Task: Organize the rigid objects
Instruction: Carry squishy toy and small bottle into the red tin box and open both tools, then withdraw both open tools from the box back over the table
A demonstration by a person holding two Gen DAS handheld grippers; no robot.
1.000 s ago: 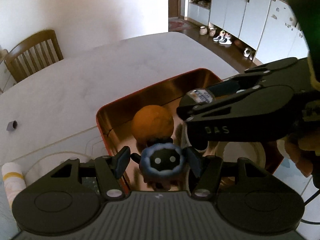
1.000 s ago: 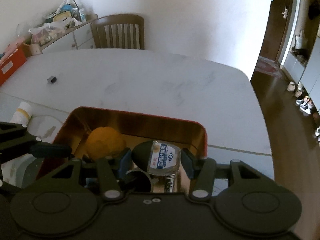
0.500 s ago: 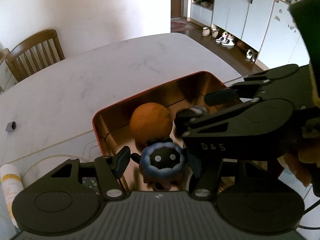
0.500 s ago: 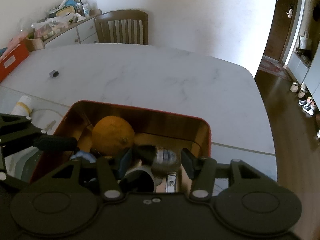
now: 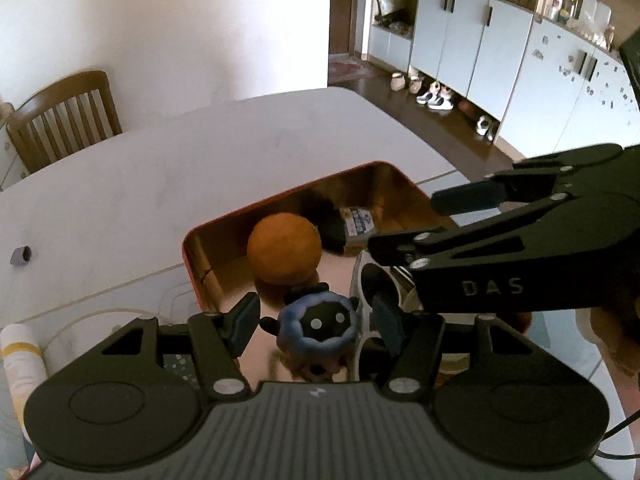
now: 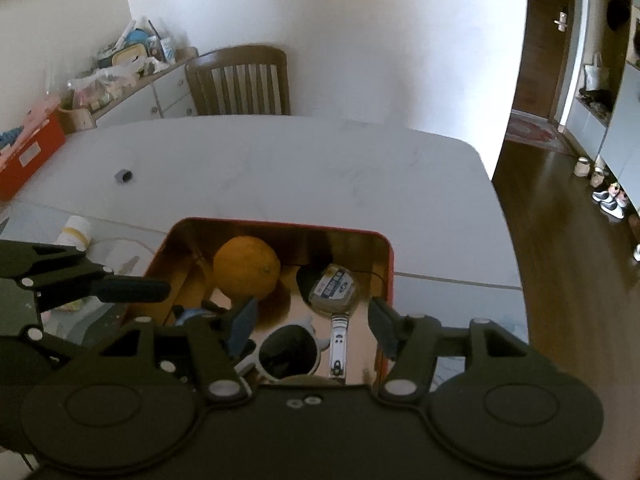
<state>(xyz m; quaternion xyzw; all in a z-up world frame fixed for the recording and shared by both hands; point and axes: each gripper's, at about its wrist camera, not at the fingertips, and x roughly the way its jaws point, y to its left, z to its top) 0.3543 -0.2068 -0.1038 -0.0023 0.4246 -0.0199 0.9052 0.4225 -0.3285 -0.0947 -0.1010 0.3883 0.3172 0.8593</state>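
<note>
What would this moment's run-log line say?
left claw: holds blue toy | right claw: opening, empty, jar in tin

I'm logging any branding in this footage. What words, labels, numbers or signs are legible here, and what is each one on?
"DAS": raised letters on the side of the right gripper, seen from the left wrist.
Blue and white label on the tape measure in the red tin: printed characters and a logo, too small and blurred to read.
White label on the red box by the wall: unreadable.
Nothing else carries legible text.
</note>
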